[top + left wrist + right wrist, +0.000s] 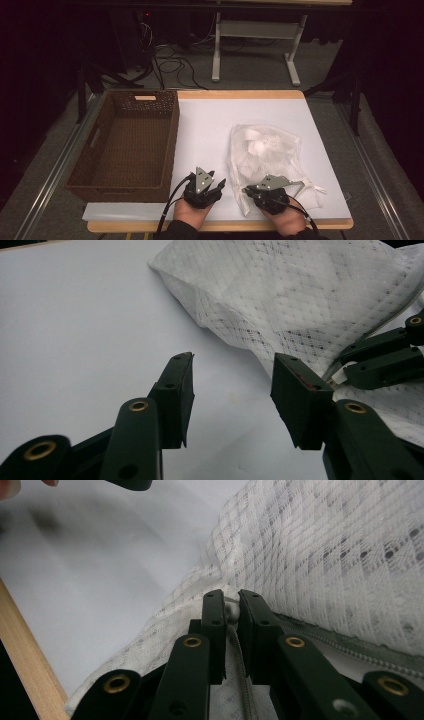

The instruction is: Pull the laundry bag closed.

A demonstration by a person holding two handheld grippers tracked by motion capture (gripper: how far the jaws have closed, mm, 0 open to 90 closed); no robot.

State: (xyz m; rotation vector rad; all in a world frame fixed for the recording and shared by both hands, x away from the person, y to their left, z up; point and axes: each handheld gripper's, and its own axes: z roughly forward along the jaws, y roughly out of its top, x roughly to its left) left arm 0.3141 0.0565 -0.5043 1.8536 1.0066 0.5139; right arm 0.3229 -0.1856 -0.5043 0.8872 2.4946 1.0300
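So the white mesh laundry bag (265, 160) is lying on the white table sheet (210, 125), lower right of centre in the high view, with its long axis running from the upper middle down toward the bottom edge, where both hands are coming in. The brown wicker basket (125, 145) is sitting over at the left, well apart from the bag.

The right gripper (252, 190) is sitting right on the bag's near corner. In the right gripper view (231, 605) its jaws are standing nearly together and pinching the zipper pull and a bit of mesh, with the zipper track (350, 647) running off toward the right of that frame. So that one is clamped on the bag.

The left gripper (220, 185) is hovering just beside the bag's left edge, about half open and holding nothing. In the left gripper view (232, 375) the mesh is lying up and to the right of its jaws, close to the right-hand finger.

My read: whatever's coming next hinges on the left gripper shifting right onto the mesh, opposite the zipper pull, probably to brace the bag while the zip gets worked.
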